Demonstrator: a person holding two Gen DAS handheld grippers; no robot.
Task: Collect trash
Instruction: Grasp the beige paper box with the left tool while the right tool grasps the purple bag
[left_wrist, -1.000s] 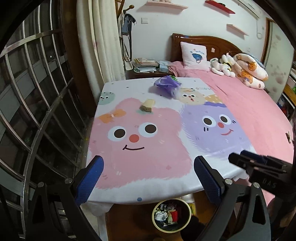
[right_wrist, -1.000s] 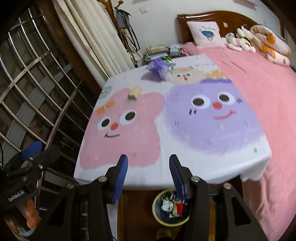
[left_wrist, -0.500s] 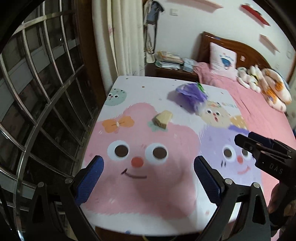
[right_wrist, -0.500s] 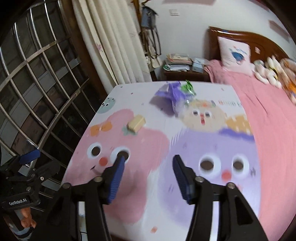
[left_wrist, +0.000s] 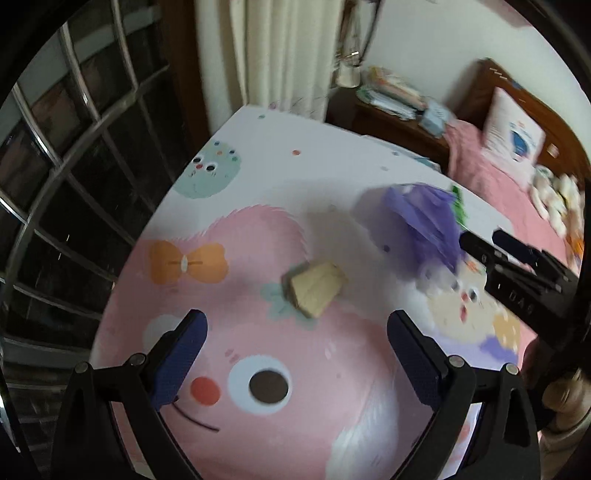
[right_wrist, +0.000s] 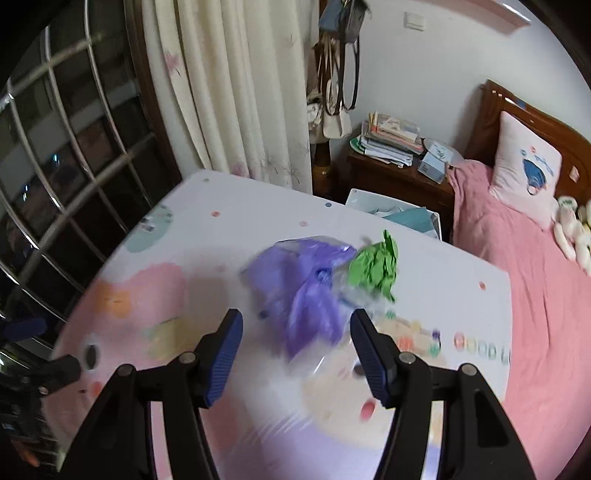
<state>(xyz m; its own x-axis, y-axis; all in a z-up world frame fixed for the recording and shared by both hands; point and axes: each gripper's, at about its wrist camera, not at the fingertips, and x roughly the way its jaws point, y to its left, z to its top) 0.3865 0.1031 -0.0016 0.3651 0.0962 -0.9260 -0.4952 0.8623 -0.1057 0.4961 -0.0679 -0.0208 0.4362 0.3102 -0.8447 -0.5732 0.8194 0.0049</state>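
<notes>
So here's where I'm at with the trash run. Left gripper (left_wrist: 295, 332) has its jaws spread wide with nothing between them, and it's aimed at the little tan cardboard scrap (left_wrist: 316, 290) sitting just above the gap, mid-frame in the left wrist view. It lies on the cartoon tablecloth (left_wrist: 258, 155), right on the pink fuzzy face, apart from both pads. I keep the jaws wide there because the scrap sits at an angle and I'd rather straddle it than nudge it away

Right gripper (right_wrist: 297, 354) is parted too and empty, lined up on the crumpled purple plastic bag (right_wrist: 306, 288), which shows in the centre of the right wrist view just above the pads. There's a green wrapper (right_wrist: 376, 267) tucked against its upper right side, looks like touching, though the blur makes it hard to swear to. In the left view the same gripper pokes in from the right edge, beside the bag

My guess is one piece per claw. The bag is soft and bunched up, so it should squash in the pinch, hence the roomy opening
</notes>
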